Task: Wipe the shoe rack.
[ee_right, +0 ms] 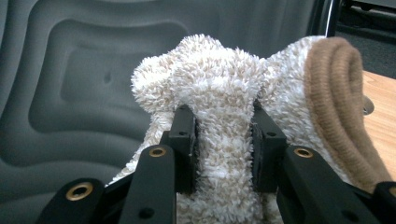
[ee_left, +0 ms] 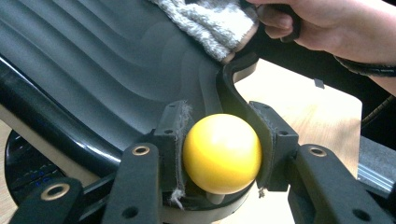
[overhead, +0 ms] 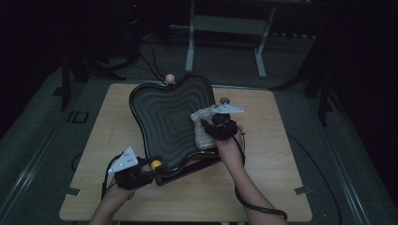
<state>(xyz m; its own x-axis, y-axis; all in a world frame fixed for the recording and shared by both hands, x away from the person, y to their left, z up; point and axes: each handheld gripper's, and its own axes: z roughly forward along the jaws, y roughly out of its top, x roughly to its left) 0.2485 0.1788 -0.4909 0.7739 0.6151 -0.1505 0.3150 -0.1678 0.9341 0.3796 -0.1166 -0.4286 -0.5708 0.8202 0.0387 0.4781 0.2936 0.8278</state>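
Observation:
A large black tray (overhead: 162, 110) with wavy ridges lies tilted on the wooden table (overhead: 112, 122). My left gripper (overhead: 149, 167) at the tray's near corner is shut on a yellow ball (overhead: 155, 164) fixed at the rim (ee_left: 236, 88); the ball (ee_left: 222, 153) sits squeezed between both pads. My right gripper (overhead: 206, 123) is shut on a fluffy white cloth (overhead: 201, 126) with a brown edge, held against the tray's right side. The cloth (ee_right: 224, 140) bunches between the jaws over the ridged tray (ee_right: 79, 79). In the left gripper view, the cloth (ee_left: 210, 23) and a hand (ee_left: 322, 25) appear at the top.
A pink ball (overhead: 169, 77) stands at the tray's far corner. A small grey knob (overhead: 225, 100) lies on the table right of the tray. Metal frame legs (overhead: 189, 47) stand beyond the table. Bare wood lies to the left and right.

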